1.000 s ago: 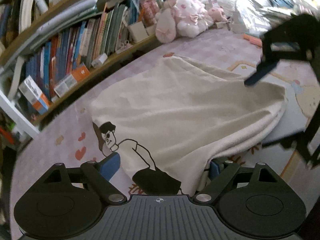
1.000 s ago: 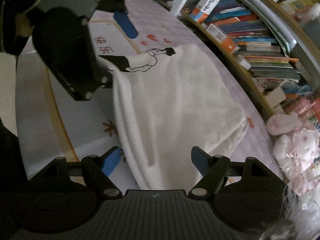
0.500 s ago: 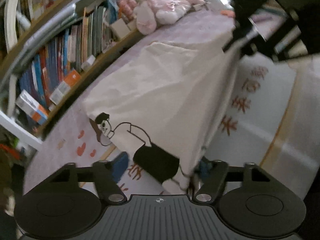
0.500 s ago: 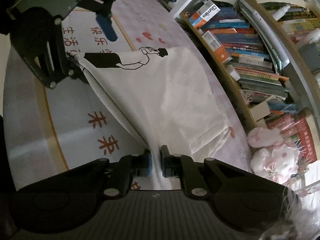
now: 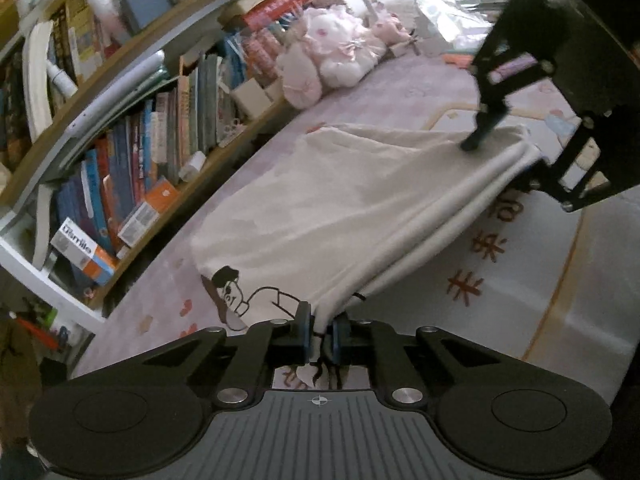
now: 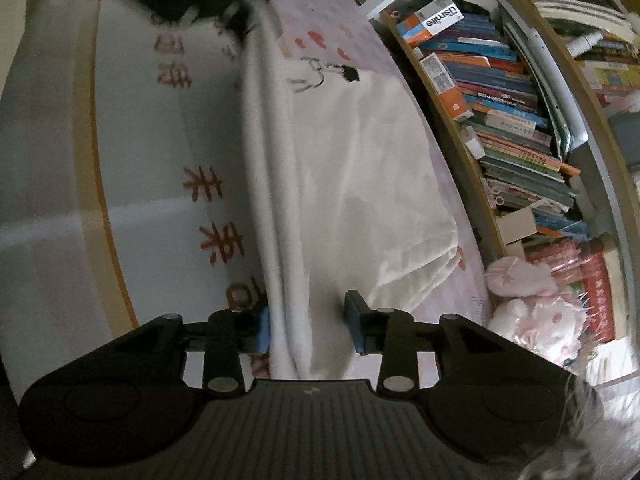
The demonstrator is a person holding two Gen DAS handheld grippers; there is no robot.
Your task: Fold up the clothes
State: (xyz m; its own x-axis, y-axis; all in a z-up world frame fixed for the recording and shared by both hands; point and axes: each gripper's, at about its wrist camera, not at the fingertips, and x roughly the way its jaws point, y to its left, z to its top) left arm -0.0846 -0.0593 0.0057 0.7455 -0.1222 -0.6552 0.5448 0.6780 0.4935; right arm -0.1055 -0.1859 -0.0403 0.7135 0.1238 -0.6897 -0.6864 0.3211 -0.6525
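Cream-white cotton garment [image 5: 360, 200] with a black line-drawn cartoon figure [image 5: 236, 292] (dark cap, dark glasses). Pale lilac play mat [image 5: 160, 292] scattered with coral hearts; white centre panel, red-orange characters [image 5: 476, 272], tan-gold border line. Pink-and-white plush toys [image 5: 332, 56]. Black grippers, blue finger pads [image 6: 356, 320].

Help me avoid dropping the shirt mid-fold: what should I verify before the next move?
1. Left gripper grip on white shirt: ok, jaws have just closed on its edge.
2. Right gripper grip: not ok, jaws have just been opening; cloth sits loose between them.
3. Shirt edge between both tools straight: ok.
4. Far half flat on the mat: ok, slight wrinkles.
5. Plush toy clear of shirt: ok, lies apart by the bookshelf.
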